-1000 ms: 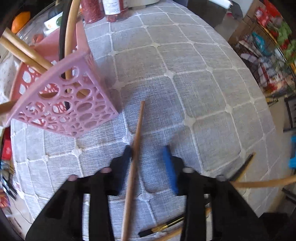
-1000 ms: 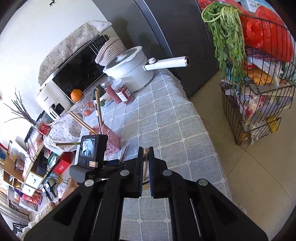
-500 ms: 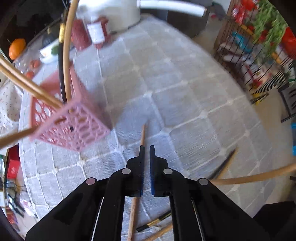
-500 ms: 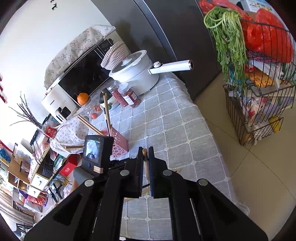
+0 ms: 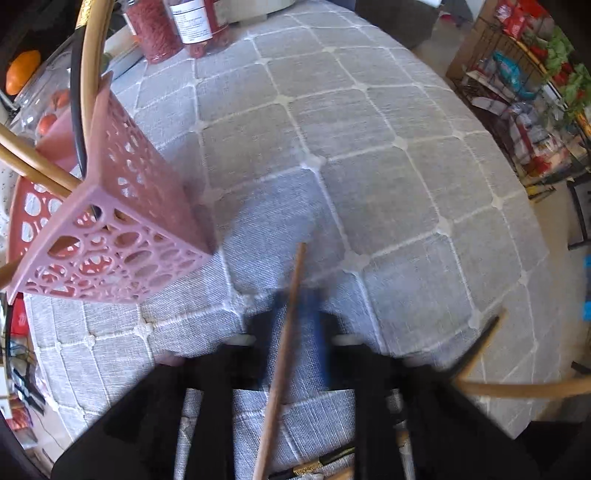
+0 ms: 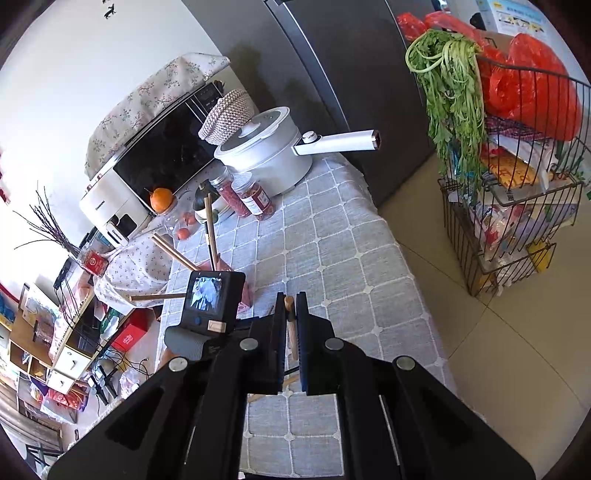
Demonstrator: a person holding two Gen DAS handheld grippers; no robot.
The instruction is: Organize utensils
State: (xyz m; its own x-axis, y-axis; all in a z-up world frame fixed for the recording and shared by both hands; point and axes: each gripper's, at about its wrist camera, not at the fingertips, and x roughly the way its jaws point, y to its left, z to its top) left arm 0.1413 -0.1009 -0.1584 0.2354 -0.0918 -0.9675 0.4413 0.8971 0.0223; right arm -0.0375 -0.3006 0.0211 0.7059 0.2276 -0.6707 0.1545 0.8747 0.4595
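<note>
The left jaws (image 5: 295, 306) look blurry. They are pressed together on a wooden chopstick (image 5: 286, 343). They point almost straight down at the table (image 5: 369, 147). The chopstick runs up between them, and its far tip pokes out past them over the grey checked cloth. I cannot tell if that tip touches the cloth.

The right jaws (image 6: 291, 306) are squeezed together too. They pinch a second chopstick (image 6: 289, 325), a light wooden one. Its top end sticks up just above the jaws.

Just beside the left jaws, on their left, stands a pink holder (image 5: 110, 236) full of round holes. Some long sticks lean out of its top: pale wooden ones and a black one. On the other side of the left jaws, a black chopstick (image 5: 476, 347) lies on the cloth near the table's edge.

Farther back on the table are two jars of red bits (image 5: 155, 29). Behind them sits a white pot (image 6: 266, 151) with a long white handle. An orange (image 6: 161, 195) rests near a white oven (image 6: 159, 155) that has a flowery cloth on top.

On the floor beside the table stands a wire rack (image 6: 517, 206). Green leafy stalks hang over its side, and red bags sit on top.
</note>
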